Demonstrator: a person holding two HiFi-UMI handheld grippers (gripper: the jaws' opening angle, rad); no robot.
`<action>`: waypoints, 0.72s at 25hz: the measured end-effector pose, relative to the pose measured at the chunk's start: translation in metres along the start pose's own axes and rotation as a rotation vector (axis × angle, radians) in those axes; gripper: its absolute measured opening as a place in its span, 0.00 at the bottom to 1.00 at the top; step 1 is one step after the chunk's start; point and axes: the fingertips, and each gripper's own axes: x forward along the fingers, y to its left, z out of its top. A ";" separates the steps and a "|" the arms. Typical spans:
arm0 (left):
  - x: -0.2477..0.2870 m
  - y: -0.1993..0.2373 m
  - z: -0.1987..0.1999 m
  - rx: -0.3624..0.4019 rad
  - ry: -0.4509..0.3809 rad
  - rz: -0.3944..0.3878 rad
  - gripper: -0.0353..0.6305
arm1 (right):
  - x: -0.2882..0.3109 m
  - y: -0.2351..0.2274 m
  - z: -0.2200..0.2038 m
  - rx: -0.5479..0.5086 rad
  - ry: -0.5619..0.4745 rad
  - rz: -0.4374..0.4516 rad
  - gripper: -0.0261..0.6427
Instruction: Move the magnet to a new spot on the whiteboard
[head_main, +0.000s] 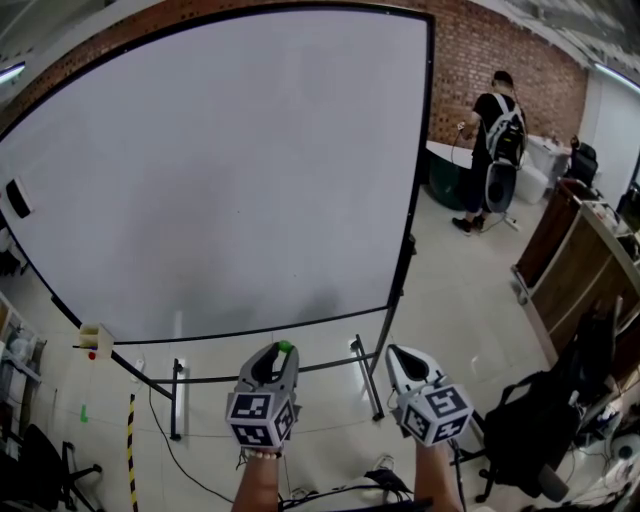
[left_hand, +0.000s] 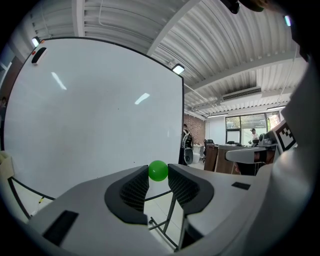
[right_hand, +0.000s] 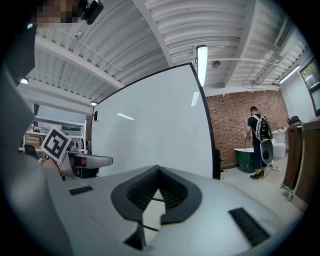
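- A small dark thing (head_main: 17, 198) sits at the left edge of the whiteboard (head_main: 220, 170); what it is I cannot tell. The rest of the board looks bare, so there are plenty of free spots.
- The left claw (head_main: 281, 350) grips the green ball magnet (head_main: 284, 347) at its very tips. The magnet is off the board, held low, short of the bottom edge.
- A round ball pinched that far forward could squirt out if it is pressed on at a slant. Near the board it might also be pulled loose and land away from the chosen spot.
- The left gripper view shows both ribbed pads pressing the ball's sides. The head view shows only a green speck there, but it does show that the claw is clear of the board.
- The right claw (right_hand: 159, 172) is closed on nothing, which only its own view shows plainly.
- A person (head_main: 495, 150) stands by the brick wall, well apart from the board's right edge, and looks unlikely to interfere.
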 end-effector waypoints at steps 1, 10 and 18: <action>0.003 -0.001 0.002 0.004 -0.001 0.001 0.24 | 0.001 -0.003 0.001 0.000 -0.001 0.001 0.07; 0.046 -0.007 0.041 0.072 -0.033 -0.003 0.24 | 0.011 -0.035 0.013 0.009 -0.026 -0.007 0.07; 0.101 -0.015 0.130 0.217 -0.136 0.032 0.24 | 0.016 -0.071 0.019 0.023 -0.043 -0.014 0.07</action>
